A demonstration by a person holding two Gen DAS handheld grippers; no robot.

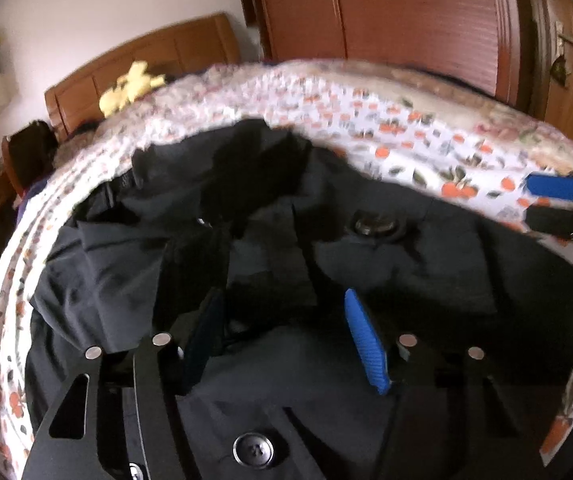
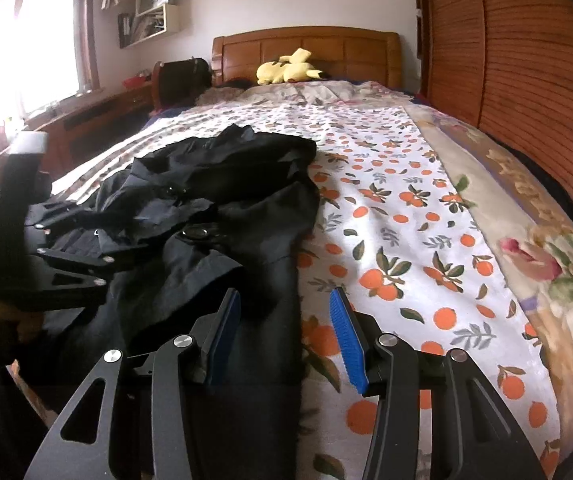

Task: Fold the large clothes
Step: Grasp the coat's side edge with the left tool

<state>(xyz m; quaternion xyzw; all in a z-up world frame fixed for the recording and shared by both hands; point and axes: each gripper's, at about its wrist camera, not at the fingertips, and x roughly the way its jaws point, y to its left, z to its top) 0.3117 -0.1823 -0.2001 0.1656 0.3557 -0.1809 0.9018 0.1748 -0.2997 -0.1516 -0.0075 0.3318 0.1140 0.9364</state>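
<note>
The black garment (image 2: 206, 216) lies crumpled and unfolded on the floral bedspread (image 2: 406, 208); judged from this, folding has barely begun. The left gripper (image 1: 286, 336) hovers over its buttoned front, jaws apart, empty. The right gripper (image 2: 286, 332) straddles its right edge, jaws apart, empty.

I see a black garment (image 2: 214, 216) with glossy black buttons (image 1: 253, 450) on a white bedspread (image 2: 398, 216) printed with oranges; blue gripper pads (image 2: 348, 344); a yellow plush (image 2: 288, 70) at the headboard edge.
</note>
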